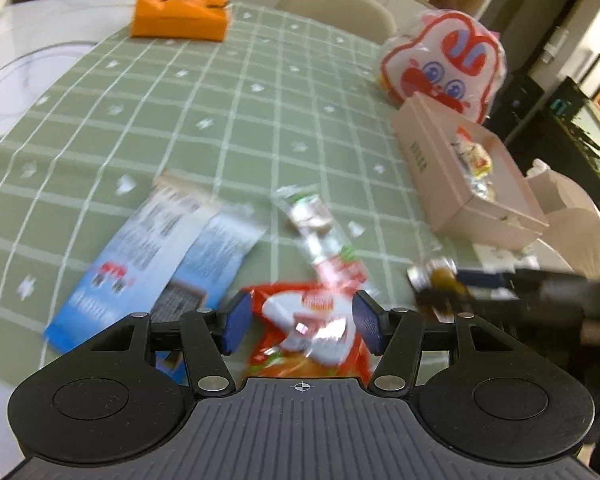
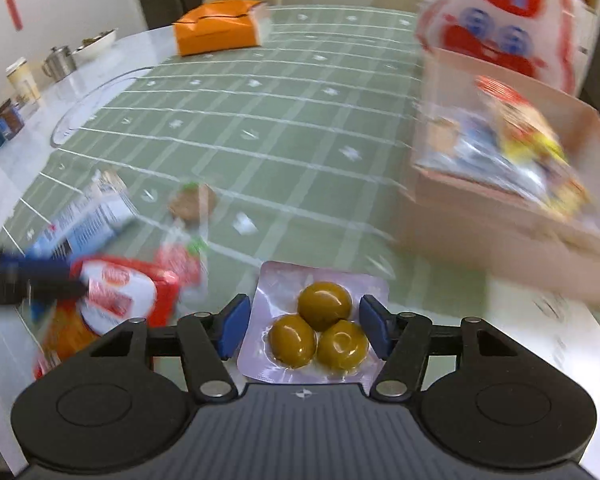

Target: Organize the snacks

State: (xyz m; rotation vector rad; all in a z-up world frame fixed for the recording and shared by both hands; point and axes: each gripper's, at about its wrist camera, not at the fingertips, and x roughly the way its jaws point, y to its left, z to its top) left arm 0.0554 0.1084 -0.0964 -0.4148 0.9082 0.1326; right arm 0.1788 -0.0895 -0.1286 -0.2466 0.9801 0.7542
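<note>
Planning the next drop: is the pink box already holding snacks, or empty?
Holding snacks. The open-topped pink box shows several colourful packets inside in both views; blur hides how many.

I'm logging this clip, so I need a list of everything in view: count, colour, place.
olive pack: 1, clear with three green-brown olives, between the right gripper's fingers
red snack bag: 1, red and white, between the left gripper's fingers
blue packets: 2, blue and white, on the cloth, left
clear wrapper: 1, clear with green and red print, on the cloth, centre
box: 1, pink, right, snacks inside
rabbit bag: 1, white and red, behind the box
orange bag: 1, far side
tablecloth: 1, green checked
left gripper: black, blue pads
right gripper: black, blue pads
</note>
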